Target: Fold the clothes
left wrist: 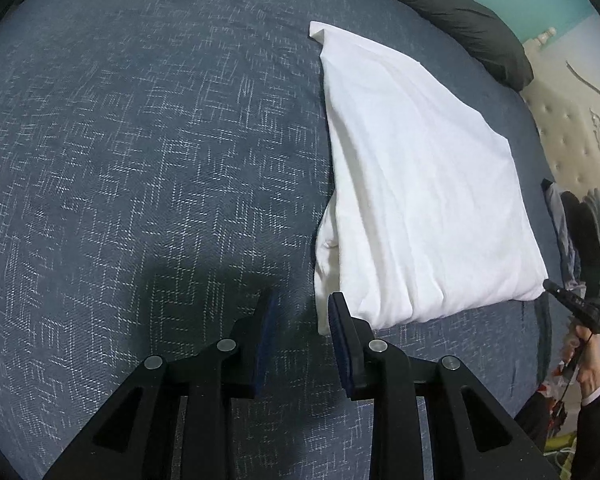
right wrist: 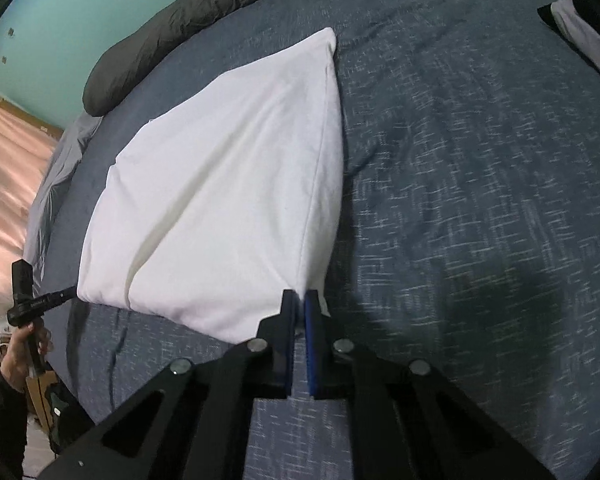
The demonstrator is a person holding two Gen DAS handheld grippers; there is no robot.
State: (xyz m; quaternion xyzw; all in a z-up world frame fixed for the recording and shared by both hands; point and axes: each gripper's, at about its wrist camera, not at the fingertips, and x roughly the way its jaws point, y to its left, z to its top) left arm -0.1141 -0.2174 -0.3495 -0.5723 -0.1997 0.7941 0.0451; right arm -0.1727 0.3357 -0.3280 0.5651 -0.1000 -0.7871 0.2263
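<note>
A white folded garment (left wrist: pixel 420 184) (right wrist: pixel 220 184) lies flat on the blue-grey patterned bed cover (left wrist: pixel 140 160) (right wrist: pixel 480 160). In the left wrist view my left gripper (left wrist: pixel 300 308) stands open at the garment's near left corner. A strip of the white edge shows in the gap, and the pads are not pressing on it. In the right wrist view my right gripper (right wrist: pixel 302 304) is shut on the garment's near right corner, with white cloth pinched between the blue pads.
A dark grey rolled duvet (left wrist: pixel 460 12) (right wrist: pixel 172 28) lies along the far side of the bed. A cream tufted headboard (left wrist: pixel 572 140) and a pile of dark clothes (left wrist: pixel 584 224) are at the right. A person's hand (right wrist: pixel 20 352) holds a black device at the bed edge.
</note>
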